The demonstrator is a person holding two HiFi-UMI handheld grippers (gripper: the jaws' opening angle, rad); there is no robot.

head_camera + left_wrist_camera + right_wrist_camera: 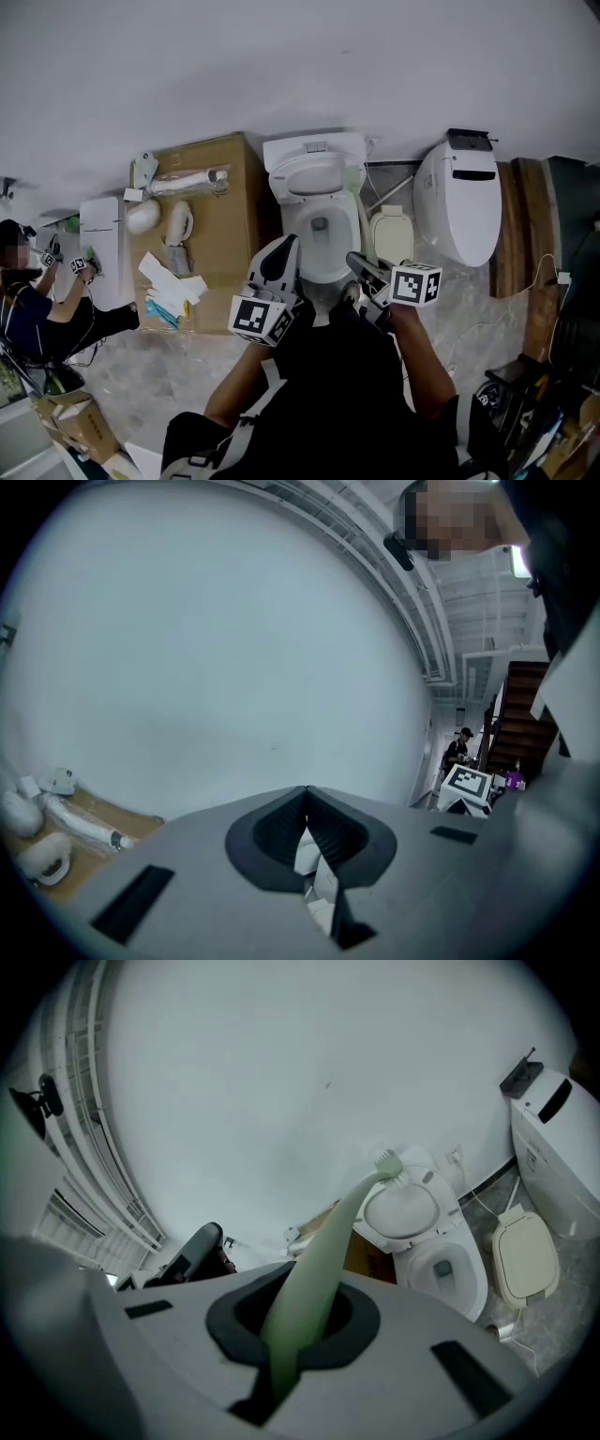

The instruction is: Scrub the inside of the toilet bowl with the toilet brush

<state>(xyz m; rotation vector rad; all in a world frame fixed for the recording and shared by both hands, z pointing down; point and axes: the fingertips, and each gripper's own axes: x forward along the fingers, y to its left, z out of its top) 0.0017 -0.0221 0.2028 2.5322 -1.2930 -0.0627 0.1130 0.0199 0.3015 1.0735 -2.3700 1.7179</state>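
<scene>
Pale green toilet brush is pinched in your right gripper, jaws clamped on the handle w/ no gap either side. In the right gripper view the handle curves up and away. The bristle head is in the air, seen against the top of the toilet's raised lid, not in the bowl. The bowl is open.

From the head view your right gripper hangs over the front right of the toilet, and your left gripper over its front left. In the left gripper view its jaws are pressed together at the tips and point at the bare wall. Some white bits show in the slot behind the tips, can't tell what.

Cardboard box w/ white fittings on top stands just left of the toilet. A second white toilet stands to its right, w/ a beige seat-shaped piece on the floor btwn the two.
</scene>
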